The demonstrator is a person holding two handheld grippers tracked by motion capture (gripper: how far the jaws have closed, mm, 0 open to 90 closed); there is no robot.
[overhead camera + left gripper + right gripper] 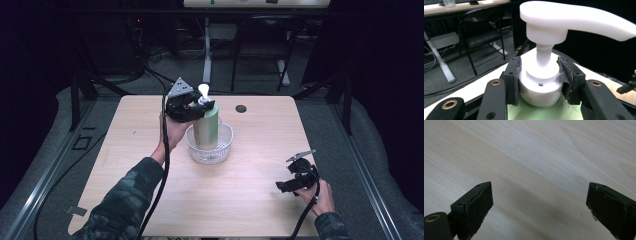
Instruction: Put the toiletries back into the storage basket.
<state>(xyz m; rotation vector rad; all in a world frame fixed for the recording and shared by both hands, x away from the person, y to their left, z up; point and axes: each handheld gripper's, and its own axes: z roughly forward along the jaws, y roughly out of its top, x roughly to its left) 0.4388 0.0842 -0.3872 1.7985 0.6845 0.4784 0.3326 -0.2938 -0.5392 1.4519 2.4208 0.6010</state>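
A pale green pump bottle (206, 127) with a white pump head (203, 91) stands upright inside a white mesh basket (226, 141) near the middle of the table. My left gripper (192, 107) is shut on the bottle's white collar (540, 86), its pads (515, 75) pressing on either side just below the pump head (574, 22). My right gripper (286, 186) hovers low over the front right of the wooden table (240, 195), jaws wide open with nothing but bare wood (539, 170) between them.
A round cable hole (241, 108) lies at the table's back, right of the bottle. Beyond the table stand a desk leg (207, 50) and a black chair (482, 35). Cables trail from both grippers along the forearms.
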